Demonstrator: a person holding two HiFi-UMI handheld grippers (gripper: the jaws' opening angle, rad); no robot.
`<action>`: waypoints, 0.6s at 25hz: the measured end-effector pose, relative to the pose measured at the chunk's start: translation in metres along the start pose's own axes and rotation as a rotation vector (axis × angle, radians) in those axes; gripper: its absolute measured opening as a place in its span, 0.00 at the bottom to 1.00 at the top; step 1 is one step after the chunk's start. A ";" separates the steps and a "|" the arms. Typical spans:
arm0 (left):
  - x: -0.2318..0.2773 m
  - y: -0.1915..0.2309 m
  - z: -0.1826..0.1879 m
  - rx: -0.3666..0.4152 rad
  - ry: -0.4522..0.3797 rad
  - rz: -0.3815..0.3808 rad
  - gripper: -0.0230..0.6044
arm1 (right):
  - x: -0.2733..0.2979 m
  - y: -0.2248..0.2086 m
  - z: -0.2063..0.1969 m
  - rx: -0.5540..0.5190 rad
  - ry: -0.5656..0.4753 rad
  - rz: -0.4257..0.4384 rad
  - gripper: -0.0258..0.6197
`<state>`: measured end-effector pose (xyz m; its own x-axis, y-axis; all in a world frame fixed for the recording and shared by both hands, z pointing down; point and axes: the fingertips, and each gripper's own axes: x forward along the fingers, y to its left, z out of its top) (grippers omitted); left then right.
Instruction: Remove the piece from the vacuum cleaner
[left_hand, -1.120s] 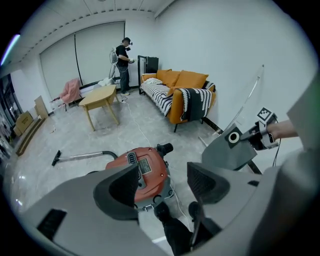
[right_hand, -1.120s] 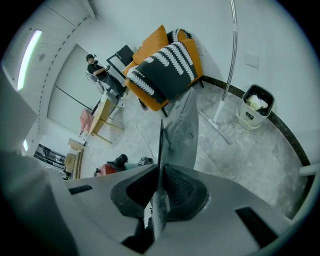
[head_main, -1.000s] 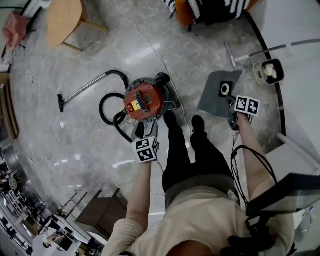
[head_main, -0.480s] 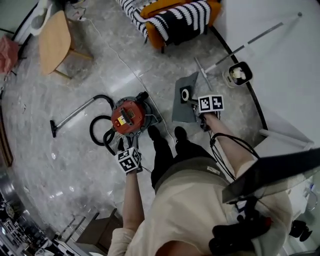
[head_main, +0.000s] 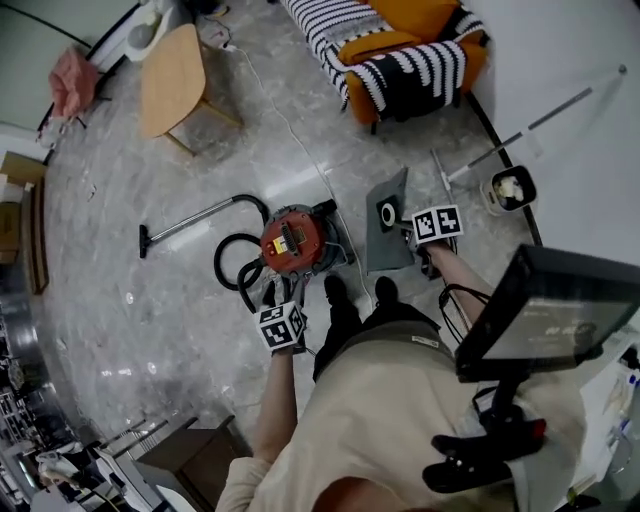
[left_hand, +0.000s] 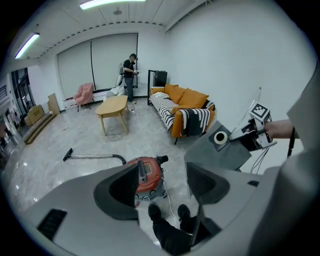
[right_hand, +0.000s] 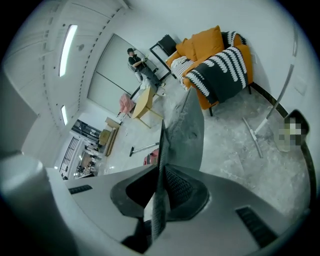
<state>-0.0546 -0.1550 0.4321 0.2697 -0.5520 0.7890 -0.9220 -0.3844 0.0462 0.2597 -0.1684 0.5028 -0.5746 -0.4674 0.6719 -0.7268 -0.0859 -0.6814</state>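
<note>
Grey flat piece (head_main: 384, 236) with a white ring (head_main: 388, 213) on its face is off the vacuum cleaner and held up in the air, to the right of the machine and apart from it. The right gripper (head_main: 408, 230) is clenched on one thin edge of the piece; in the right gripper view the sheet (right_hand: 193, 134) runs edge-on between the closed jaws and fans out beyond them.

The left gripper (head_main: 273, 296) is released, its jaws standing apart with nothing between them. In the left gripper view the red vacuum cleaner (left_hand: 148, 174) shows on the floor through the gap.

The vacuum cleaner (head_main: 296, 242) sits on pale marble floor (head_main: 150, 330) just ahead of the person's two dark shoes (head_main: 336, 291). Its black hose (head_main: 228, 268) loops on the left side, and a metal wand (head_main: 196, 219) lies straight out leftward.

Wide bare floor opens left of the machine. A wooden table (head_main: 172, 78) stands further off, and an orange sofa (head_main: 412, 48) with a striped throw is well apart at the top. On the right a dark curved baseboard (head_main: 505, 160) edges the floor, with a small bucket (head_main: 509, 188) beside it.
</note>
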 end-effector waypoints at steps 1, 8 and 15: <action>0.000 0.000 -0.002 -0.005 0.002 -0.002 0.53 | 0.002 0.002 0.000 -0.022 0.009 -0.001 0.09; 0.009 0.004 0.024 0.014 -0.045 -0.050 0.52 | -0.005 0.015 0.018 -0.112 -0.013 -0.035 0.09; -0.026 0.056 0.023 0.008 -0.135 -0.047 0.33 | -0.001 0.070 0.020 -0.165 -0.081 -0.051 0.09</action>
<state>-0.1067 -0.1791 0.3994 0.3480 -0.6279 0.6962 -0.9054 -0.4177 0.0758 0.2166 -0.1919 0.4485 -0.5079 -0.5360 0.6743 -0.8101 0.0310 -0.5855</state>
